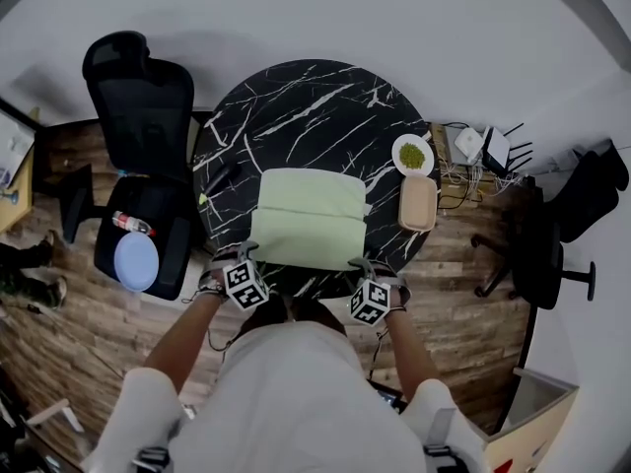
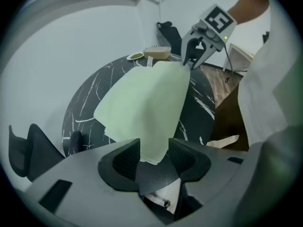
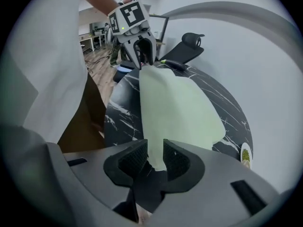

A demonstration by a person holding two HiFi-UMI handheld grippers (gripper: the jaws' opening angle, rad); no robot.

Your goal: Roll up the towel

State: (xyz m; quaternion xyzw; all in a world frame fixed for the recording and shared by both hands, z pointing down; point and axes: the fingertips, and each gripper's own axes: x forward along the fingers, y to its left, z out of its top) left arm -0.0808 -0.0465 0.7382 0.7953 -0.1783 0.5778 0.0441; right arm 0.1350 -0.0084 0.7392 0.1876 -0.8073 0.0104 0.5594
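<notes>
Head view: pale green towel (image 1: 308, 215) is lying folded flat on the black marble counter (image 1: 296, 97), on the side nearest the person. Left claw (image 1: 240, 254) and right claw (image 1: 361, 264) are sitting at its near corners. Both are released, each straddling a loose towel corner.

Towel: pale green folded cloth towel (image 1: 308, 217), soft, matt.
Table: round black tabletop (image 1: 296, 106), white-veined like marble, smooth, faintly glossy.
Floor: brown wood-plank floor (image 1: 444, 315), near right, matt.
</notes>
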